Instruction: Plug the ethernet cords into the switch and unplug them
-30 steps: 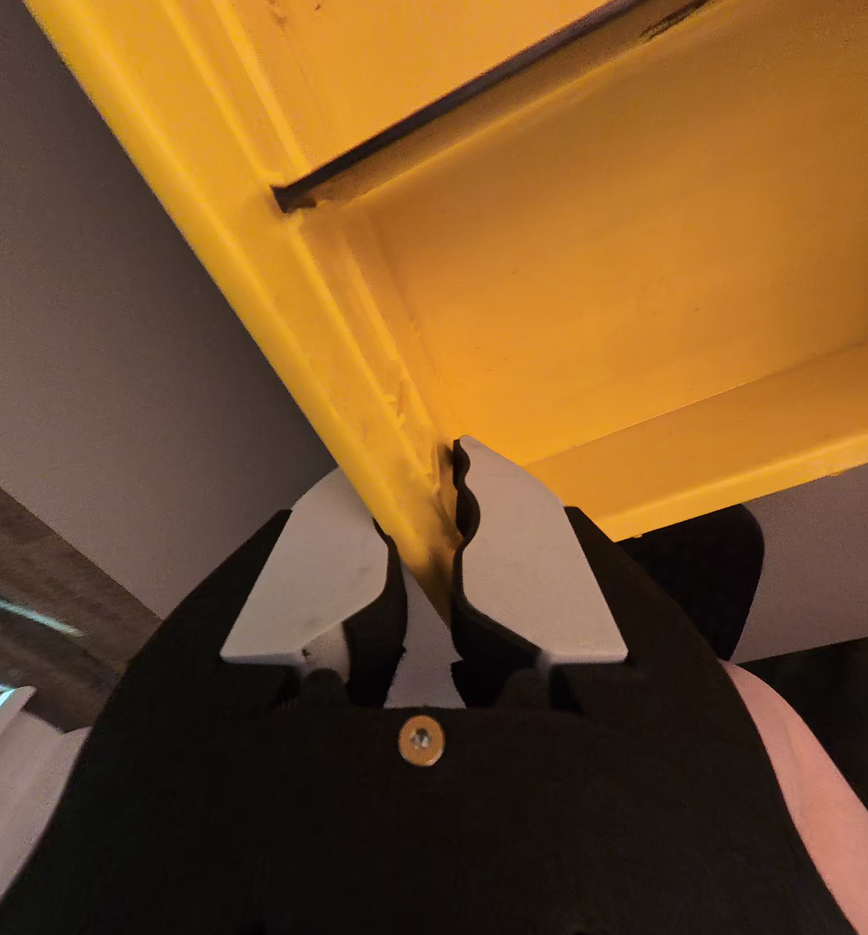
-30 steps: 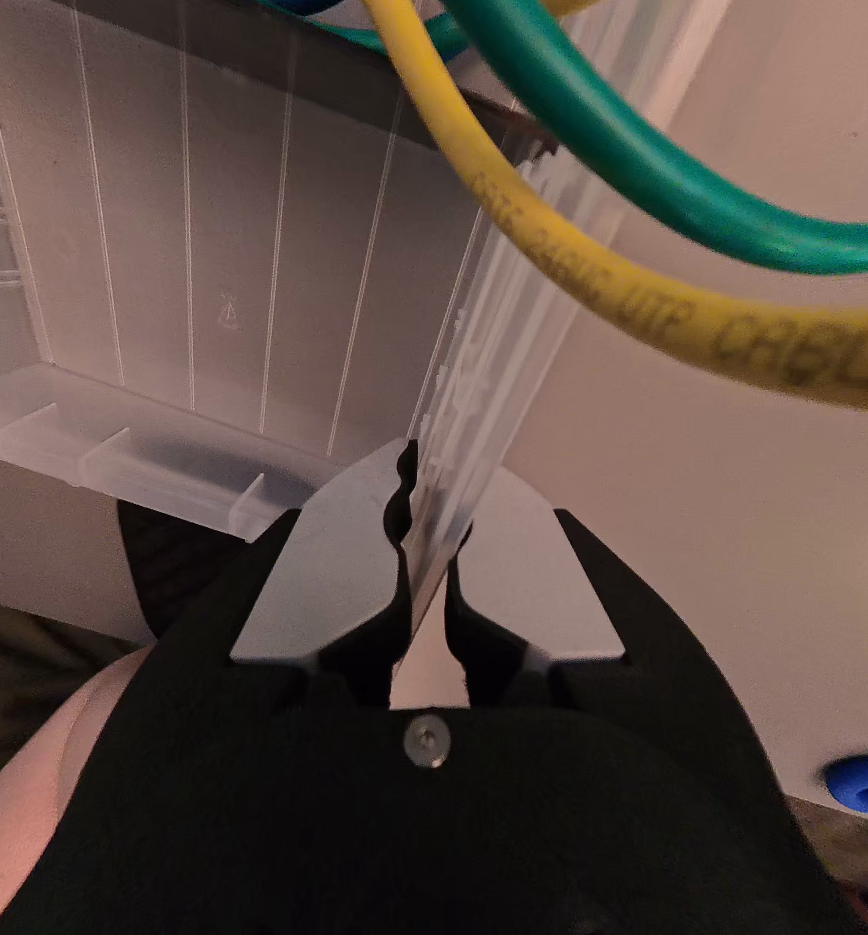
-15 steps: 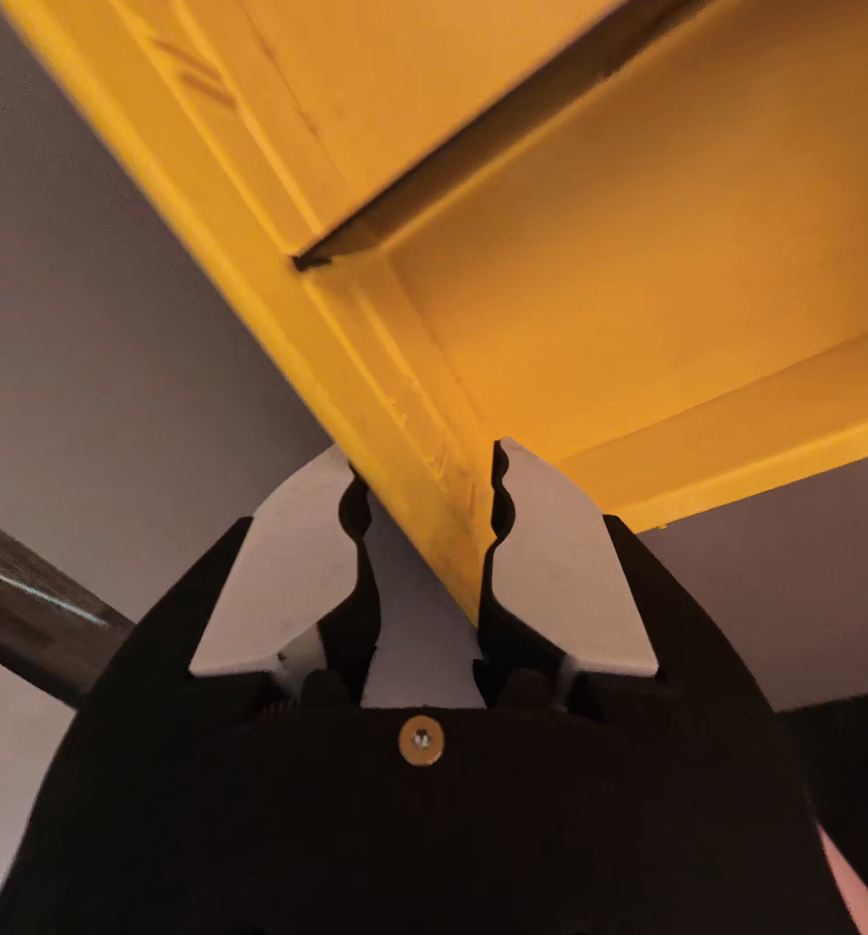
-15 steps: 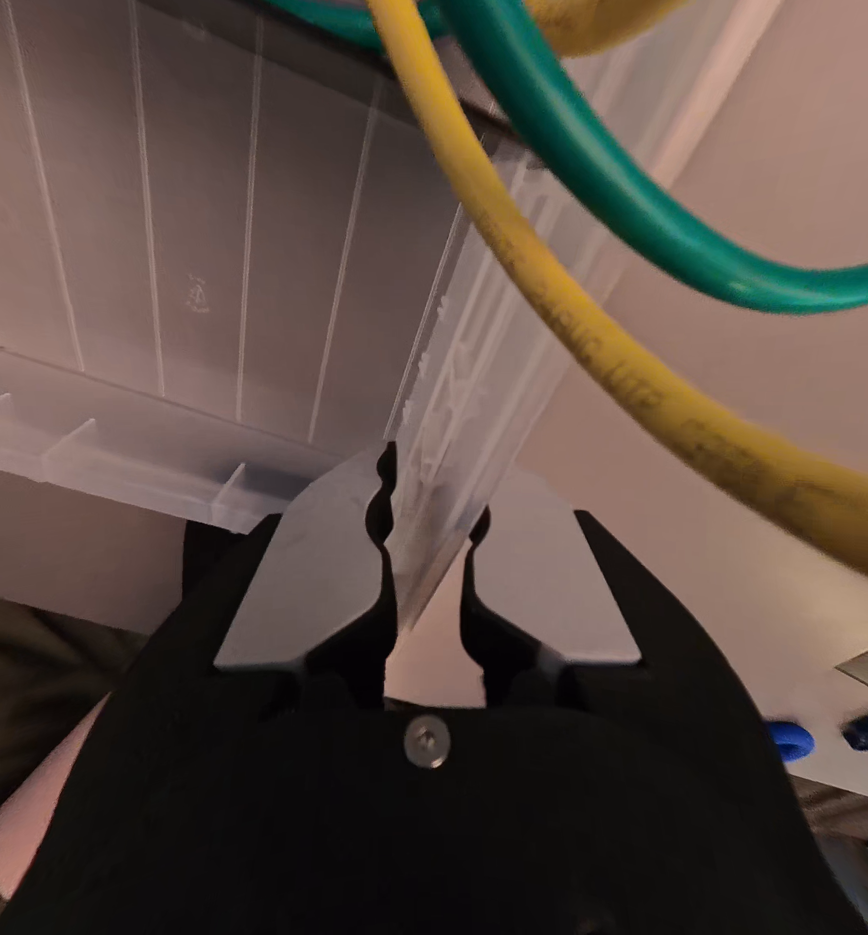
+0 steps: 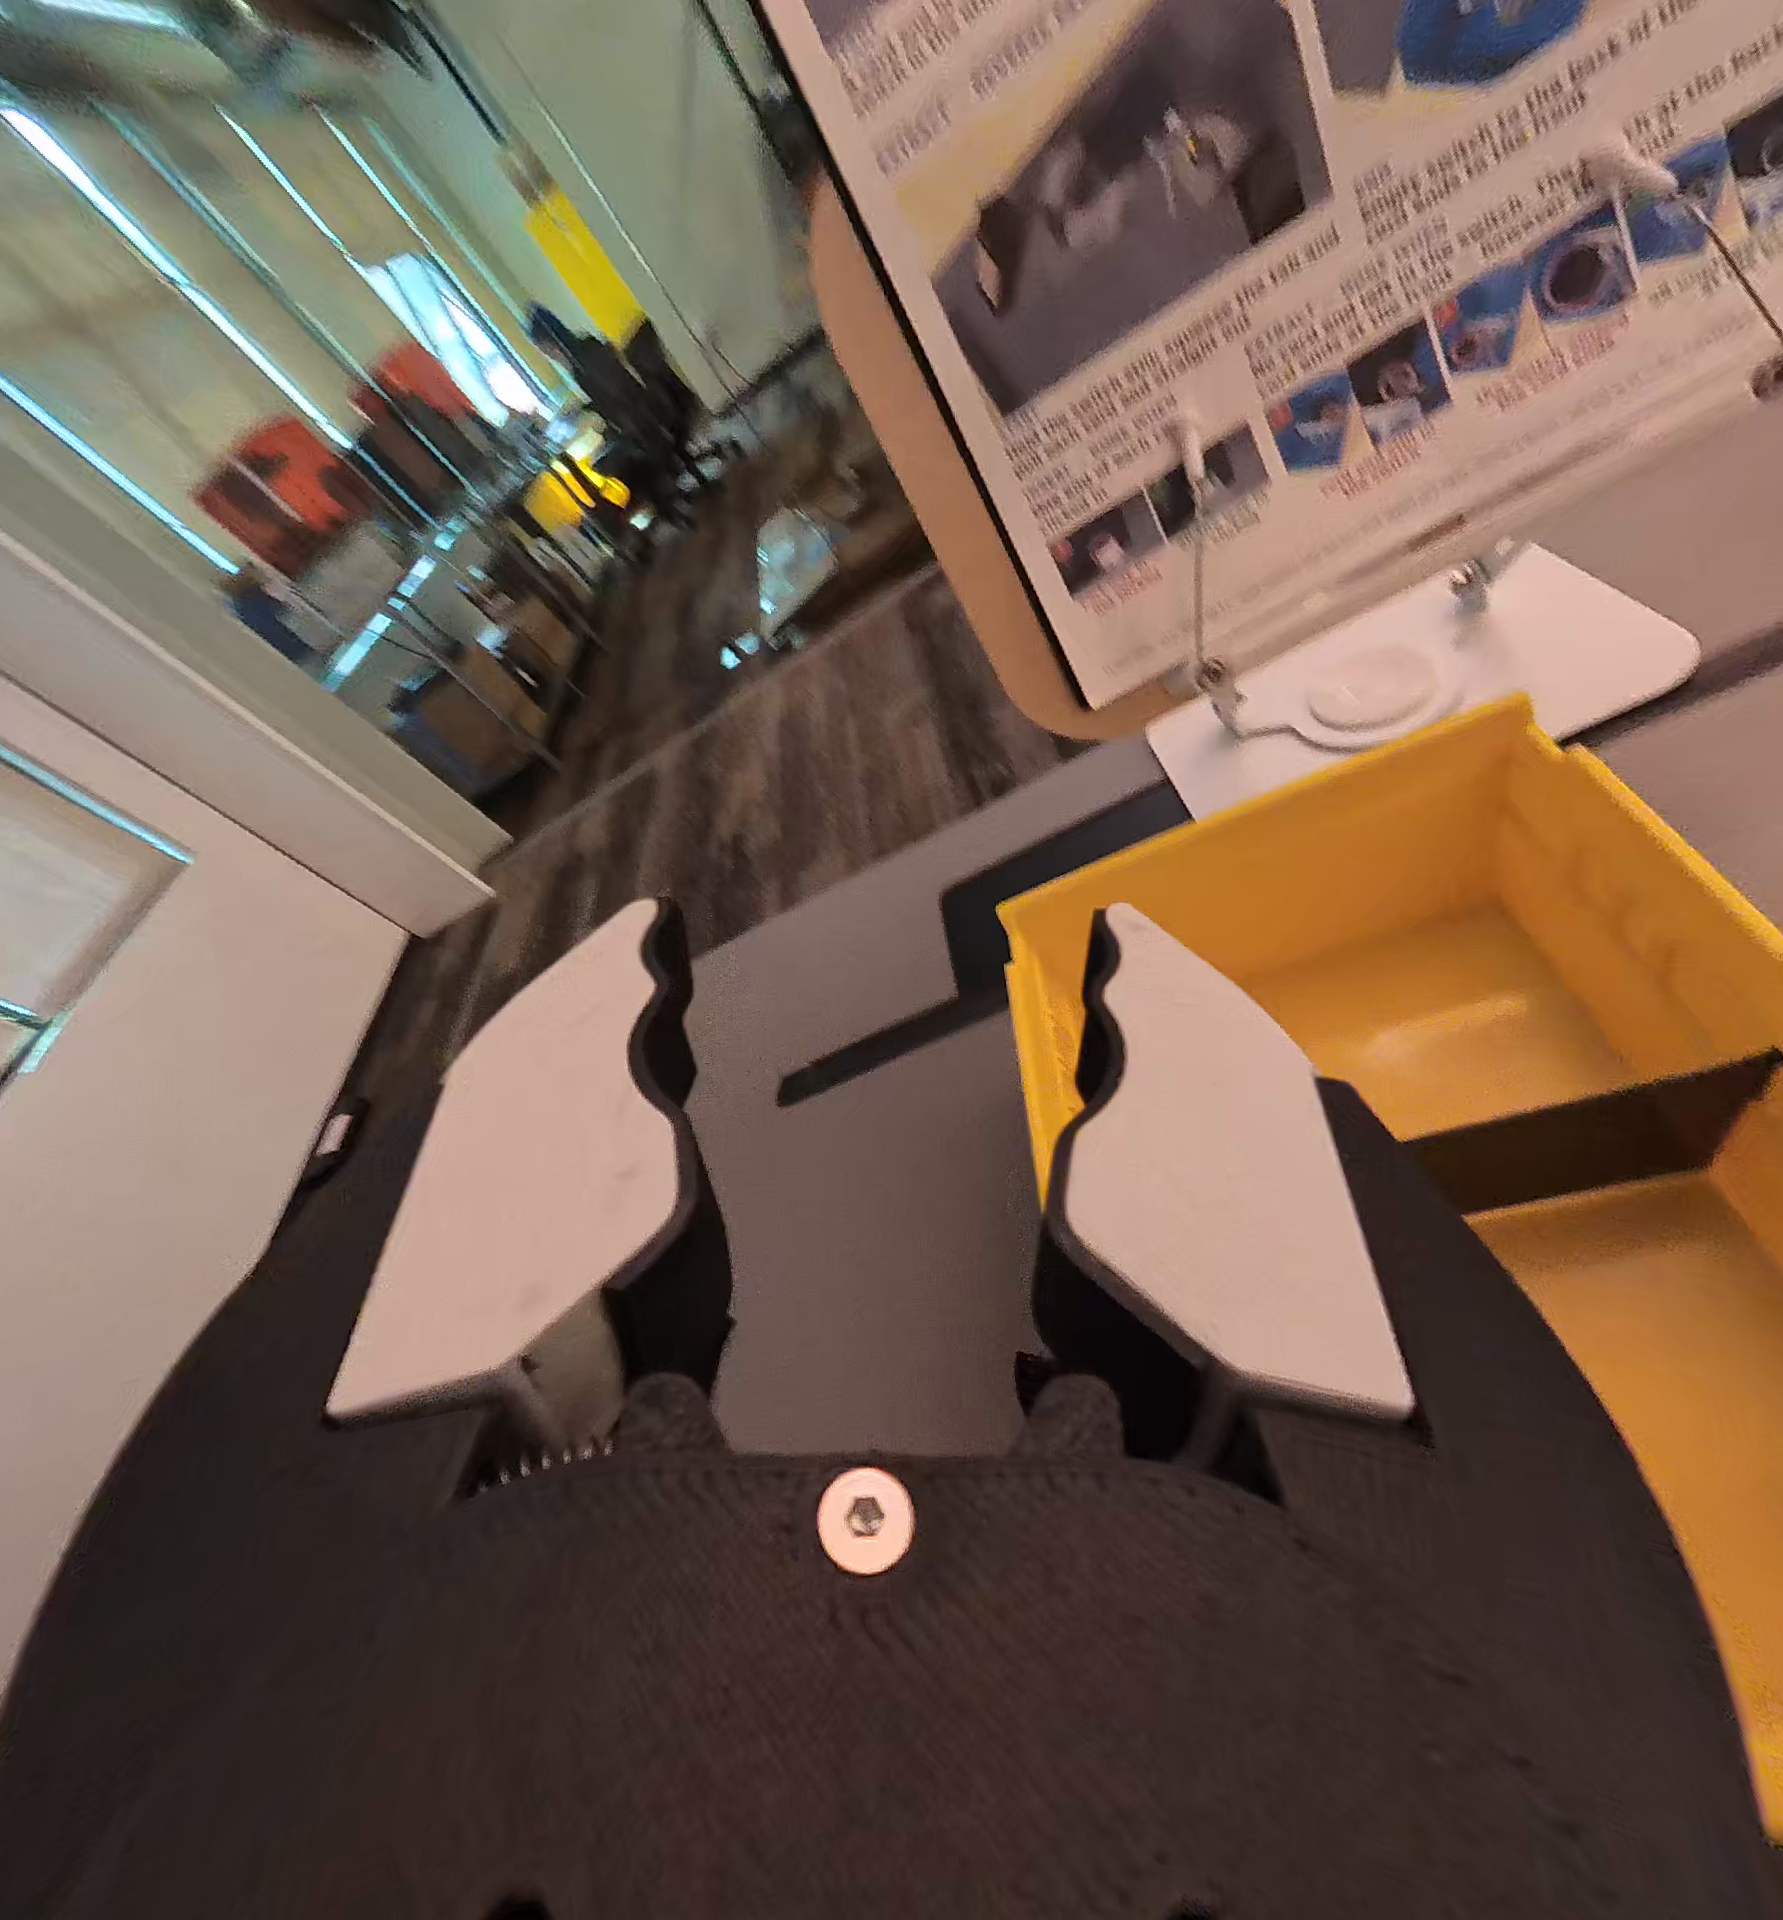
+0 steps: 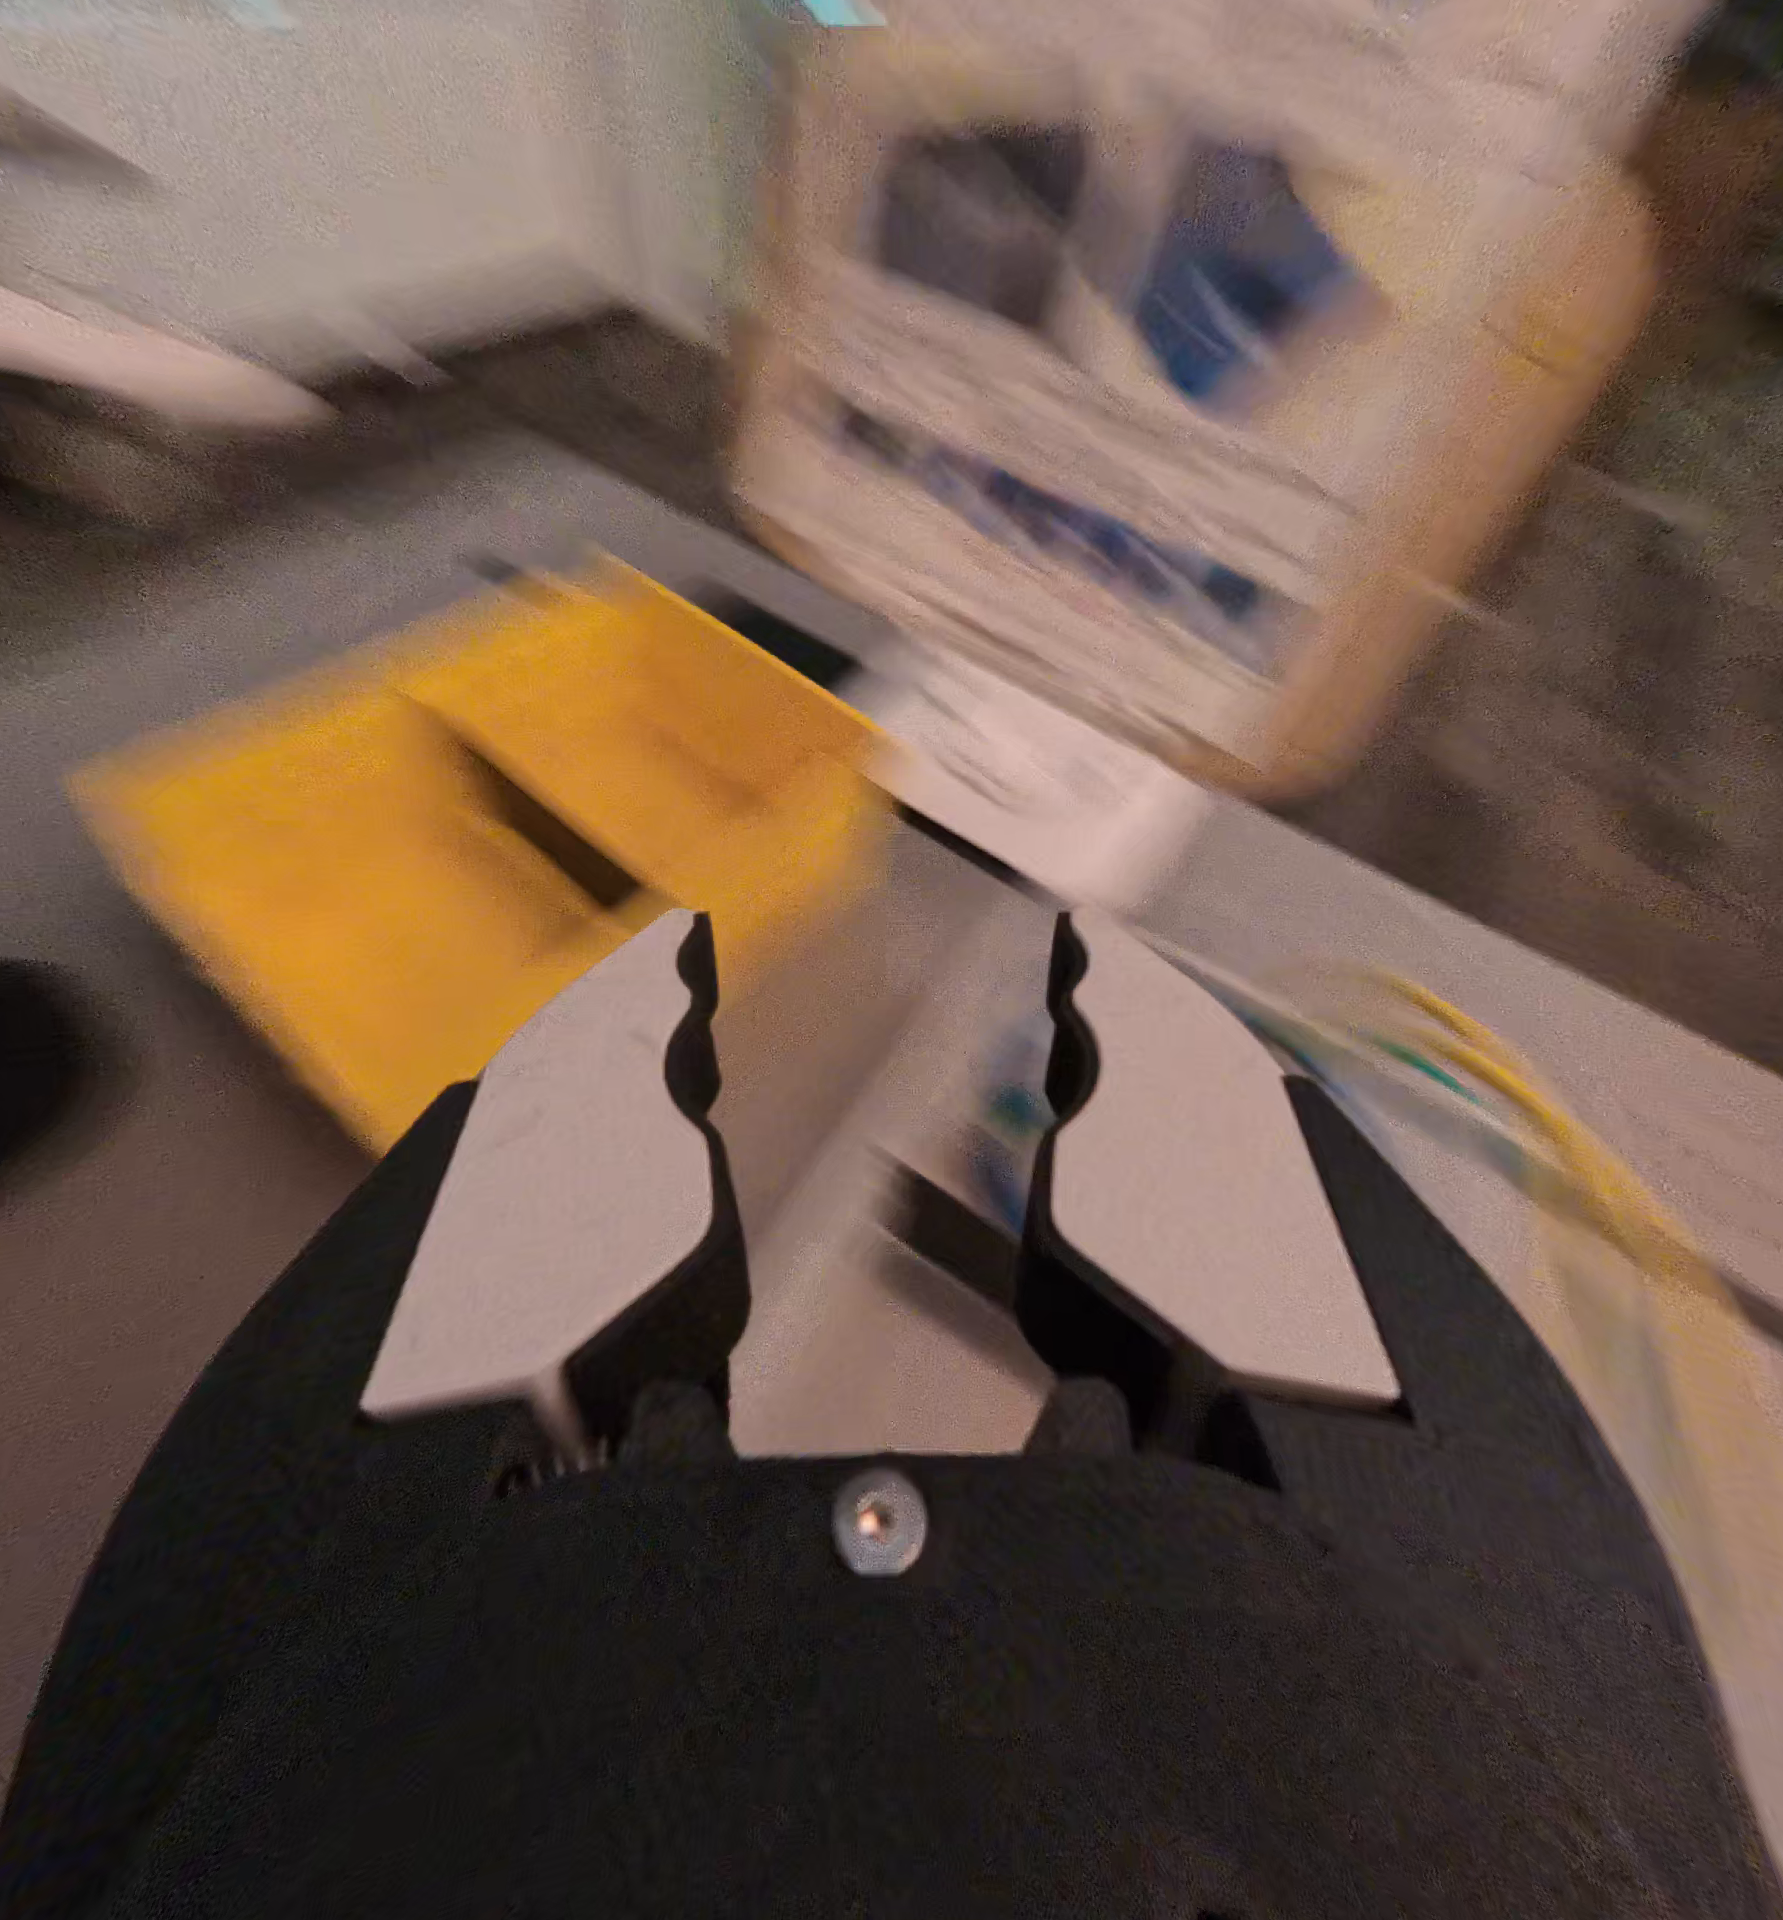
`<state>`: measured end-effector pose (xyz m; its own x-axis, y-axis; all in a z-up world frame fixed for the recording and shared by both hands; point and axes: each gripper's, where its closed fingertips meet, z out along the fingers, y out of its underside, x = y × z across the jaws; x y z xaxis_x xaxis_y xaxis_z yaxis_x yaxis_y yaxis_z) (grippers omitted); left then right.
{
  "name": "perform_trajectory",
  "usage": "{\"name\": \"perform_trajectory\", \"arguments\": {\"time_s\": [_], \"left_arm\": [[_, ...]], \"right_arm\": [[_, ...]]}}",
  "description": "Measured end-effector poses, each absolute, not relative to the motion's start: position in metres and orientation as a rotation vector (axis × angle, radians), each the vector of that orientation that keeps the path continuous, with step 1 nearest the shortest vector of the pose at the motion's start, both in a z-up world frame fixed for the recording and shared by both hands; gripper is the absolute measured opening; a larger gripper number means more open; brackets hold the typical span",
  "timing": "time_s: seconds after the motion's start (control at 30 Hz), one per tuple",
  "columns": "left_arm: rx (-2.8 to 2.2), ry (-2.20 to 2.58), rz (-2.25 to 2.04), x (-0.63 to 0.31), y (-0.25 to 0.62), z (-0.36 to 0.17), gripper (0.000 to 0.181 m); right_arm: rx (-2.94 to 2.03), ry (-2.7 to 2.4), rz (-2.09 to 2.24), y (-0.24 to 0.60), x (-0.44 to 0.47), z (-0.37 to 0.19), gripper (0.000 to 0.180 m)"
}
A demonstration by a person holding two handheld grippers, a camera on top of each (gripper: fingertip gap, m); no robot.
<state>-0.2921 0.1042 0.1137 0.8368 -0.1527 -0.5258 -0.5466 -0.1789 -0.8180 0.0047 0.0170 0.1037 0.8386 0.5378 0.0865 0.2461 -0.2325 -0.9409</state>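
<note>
My left gripper (image 5: 885,925) is open and empty, raised above the grey table (image 5: 866,1226), with the yellow bin (image 5: 1489,997) just to its right. My right gripper (image 6: 876,930) is open and empty too. The right wrist view is badly blurred. In it, yellow and green ethernet cords (image 6: 1552,1132) trail over the table at the right, and the yellow bin (image 6: 367,831) lies ahead to the left. A clear bin wall seems to stand between the right fingers, too blurred to be sure. No switch is visible.
A black divider (image 5: 1593,1132) splits the yellow bin. An instruction sheet on a wooden board (image 5: 1282,312) stands on a white base (image 5: 1438,675) behind the bin; it also shows blurred in the right wrist view (image 6: 1126,416). The table edge and floor (image 5: 762,748) lie ahead left.
Both grippers let go: the left released the yellow bin's rim, the right the clear bin's wall. Both opened wide and pulled up and back, so the views now show the table and board.
</note>
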Motion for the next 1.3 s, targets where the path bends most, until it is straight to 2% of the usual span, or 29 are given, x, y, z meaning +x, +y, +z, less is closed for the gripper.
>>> {"name": "perform_trajectory", "arguments": {"time_s": [0.03,0.07,0.13,0.23,0.37,0.47,0.6,0.77,0.93,1.0,1.17,1.3], "left_arm": [[-1.717,0.529,0.397,-0.292,0.103,0.118,0.072],[-1.710,0.521,0.400,-0.292,0.101,0.120,0.073],[-1.712,0.495,0.377,-0.290,0.099,0.122,0.076],[-1.709,0.483,0.347,-0.288,0.097,0.124,0.076],[-1.697,0.478,0.337,-0.286,0.093,0.129,0.076],[-1.698,0.481,0.315,-0.283,0.092,0.129,0.076],[-1.719,0.502,0.303,-0.280,0.092,0.125,0.077],[-1.742,0.527,0.279,-0.274,0.089,0.120,0.077],[-1.775,0.557,0.269,-0.271,0.085,0.115,0.077],[-1.775,0.564,0.263,-0.270,0.082,0.116,0.077],[-1.776,0.545,0.214,-0.273,0.060,0.131,0.076],[-1.661,0.467,0.034,-0.276,0.016,0.173,0.077]], "right_arm": [[-1.687,-0.659,0.538,0.003,-0.036,0.112,0.061],[-1.681,-0.654,0.680,0.002,-0.063,0.109,0.064],[-1.928,-0.645,0.683,0.024,-0.090,0.064,0.070],[-2.213,-0.628,0.601,0.061,-0.103,-0.002,0.065],[-2.495,-0.499,0.783,0.071,-0.124,-0.051,0.061],[-2.688,-0.501,0.631,0.073,-0.120,-0.083,0.065],[-2.884,-0.449,0.594,0.068,-0.128,-0.097,0.055],[-3.058,-0.444,0.266,0.065,-0.108,-0.097,0.043],[-3.190,-0.401,0.146,0.052,-0.111,-0.128,0.040],[-3.152,-0.347,0.366,0.054,-0.129,-0.132,0.008],[-3.137,-0.452,0.370,0.059,-0.120,-0.127,0.004],[-3.090,-0.524,0.497,0.061,-0.115,-0.082,0.004]]}}
